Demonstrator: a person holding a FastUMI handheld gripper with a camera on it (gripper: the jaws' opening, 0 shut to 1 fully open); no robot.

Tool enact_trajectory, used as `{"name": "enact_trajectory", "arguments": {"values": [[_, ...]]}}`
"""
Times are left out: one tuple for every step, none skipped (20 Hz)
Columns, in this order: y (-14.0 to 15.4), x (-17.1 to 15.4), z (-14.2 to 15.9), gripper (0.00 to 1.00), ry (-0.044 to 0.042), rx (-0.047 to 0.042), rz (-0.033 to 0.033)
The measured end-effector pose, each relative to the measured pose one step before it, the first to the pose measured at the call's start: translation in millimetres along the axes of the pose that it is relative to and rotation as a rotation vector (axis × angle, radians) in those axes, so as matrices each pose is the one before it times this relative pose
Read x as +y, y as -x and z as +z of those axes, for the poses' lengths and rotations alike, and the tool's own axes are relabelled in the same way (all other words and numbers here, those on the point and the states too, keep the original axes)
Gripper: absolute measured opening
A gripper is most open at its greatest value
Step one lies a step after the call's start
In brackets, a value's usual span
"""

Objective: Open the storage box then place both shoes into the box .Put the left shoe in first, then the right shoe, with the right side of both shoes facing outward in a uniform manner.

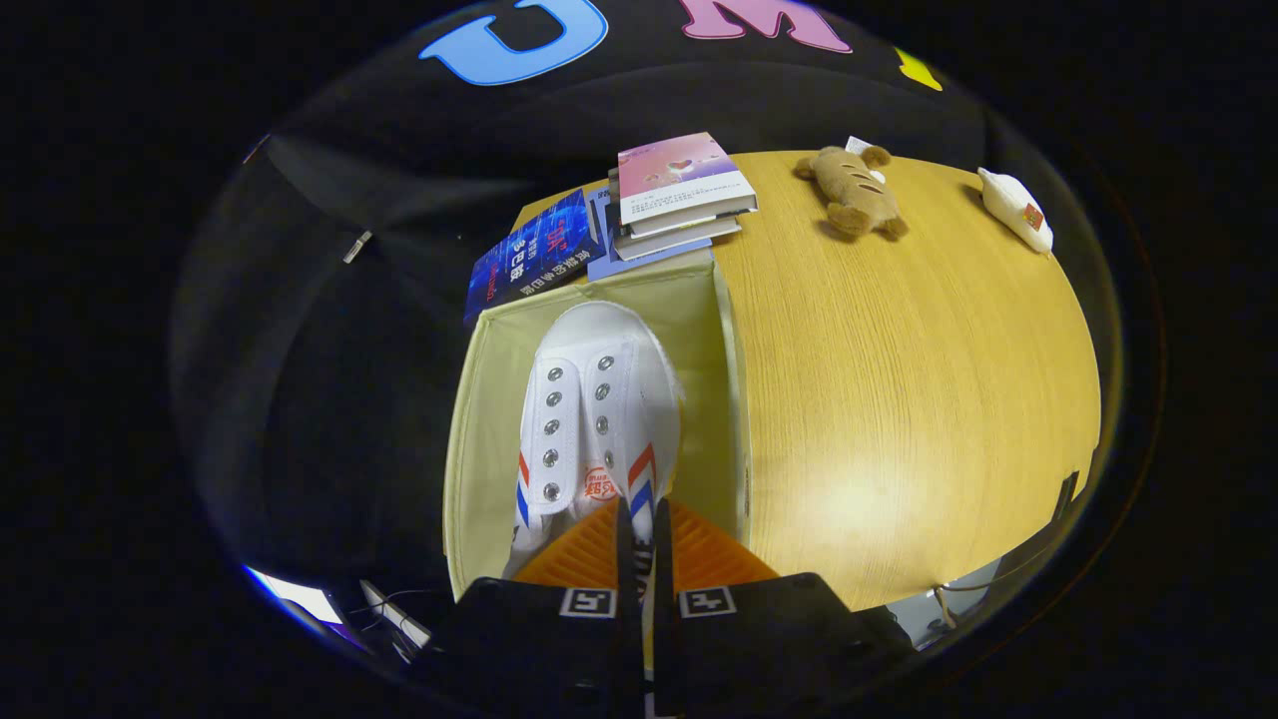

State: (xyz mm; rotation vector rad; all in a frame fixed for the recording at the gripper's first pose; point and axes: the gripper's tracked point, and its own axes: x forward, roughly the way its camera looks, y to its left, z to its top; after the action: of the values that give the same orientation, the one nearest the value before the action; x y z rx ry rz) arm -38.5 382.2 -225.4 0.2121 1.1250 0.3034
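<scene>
- Gripper (642,529) at bottom centre of frame, fingers nearly closed, clamping the heel edge of a white canvas lace-less shoe with red-blue side stripes (599,409).
- Hanging that shoe toe-forward inside an open pale-yellow fabric storage box (479,419), centre-left of frame.
- Box sitting at the left end of a light wooden table (899,399).
- Judging progress: box already open; one shoe going in, not yet released.
- Cannot tell which shoe this is, or whether another is lying underneath.
- Remaining at least: releasing this shoe, checking which side is facing outward.
- Lying beyond the box, upper centre: stack of books (679,195); brown plush toy (854,190) upper right.
</scene>
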Motion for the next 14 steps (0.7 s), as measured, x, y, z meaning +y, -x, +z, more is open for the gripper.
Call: {"name": "enact_trajectory", "arguments": {"values": [[-2.52, 1.13, -0.99, 0.15, 0.01241, -0.00038, -0.00204], [-2.86, -0.85, -3.96, 0.15, 0.02128, 0.00975, -0.00814], [-0.95, 1.86, -3.93, 0.15, 0.01803, 0.00843, 0.00395], [1.26, 5.45, -1.54, 0.17, 0.00727, -0.00276, 0.02295], [4.03, 10.01, 2.59, 0.25, -0.00715, -0.01675, 0.04531], [6.25, 5.11, 6.96, 0.25, -0.00808, -0.02695, 0.02582], [4.45, 1.06, 7.77, 0.32, -0.00073, -0.02259, 0.01758], [2.09, -0.82, 4.39, 0.39, 0.01412, -0.01446, 0.0065], [7.46, -0.94, 6.08, 0.5, 0.01927, -0.01626, 0.00972], [7.05, 1.07, 3.68, 0.62, 0.01974, -0.01981, 0.00872], [9.89, -3.02, 4.62, 0.73, 0.01877, -0.01973, 0.00371], [8.82, -6.1, 3.77, 0.84, 0.02117, -0.02346, -0.00382], [9.28, -7.45, 4.55, 0.97, 0.02263, -0.02718, -0.00628], [10.34, -8.28, 5.58, 0.98, 0.02378, -0.02804, -0.00667]]}}
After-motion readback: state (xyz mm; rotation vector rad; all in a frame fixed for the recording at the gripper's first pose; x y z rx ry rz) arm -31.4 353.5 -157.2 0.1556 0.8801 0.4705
